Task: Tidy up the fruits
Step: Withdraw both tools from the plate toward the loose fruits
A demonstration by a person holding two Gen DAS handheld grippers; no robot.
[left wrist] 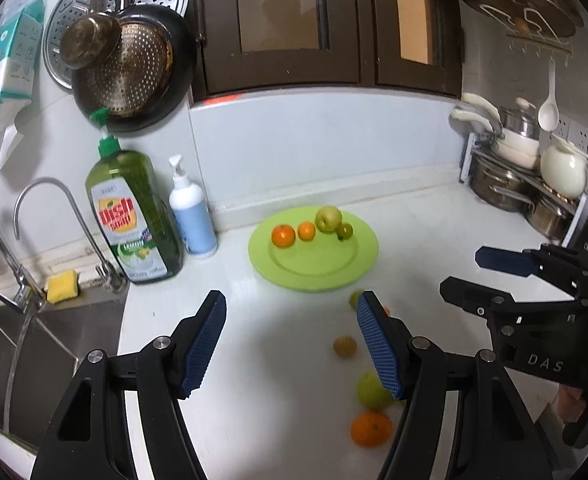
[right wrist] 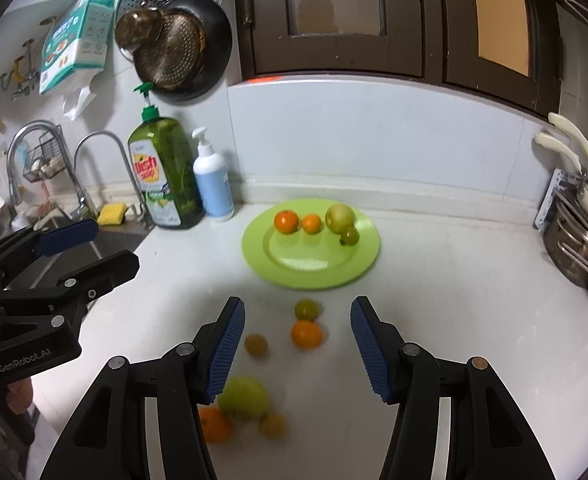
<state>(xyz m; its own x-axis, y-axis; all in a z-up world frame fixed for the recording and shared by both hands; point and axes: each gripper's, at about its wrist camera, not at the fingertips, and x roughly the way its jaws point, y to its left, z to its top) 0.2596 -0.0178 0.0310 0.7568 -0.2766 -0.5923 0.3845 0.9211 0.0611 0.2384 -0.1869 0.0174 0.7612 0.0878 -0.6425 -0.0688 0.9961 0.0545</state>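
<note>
A lime green plate sits on the white counter with two oranges, a green apple and a small green fruit along its far side. Nearer me, loose fruit lies on the counter: a small green fruit, an orange, a yellowish fruit, a green apple, another orange and a small yellow-orange fruit. My right gripper hovers open above them. Left of them, my left gripper stands open, holding nothing.
A green dish soap bottle and a white pump bottle stand left of the plate. Beyond them are the sink, a tap and a yellow sponge. Stacked pots fill the right corner. Pans hang on the wall.
</note>
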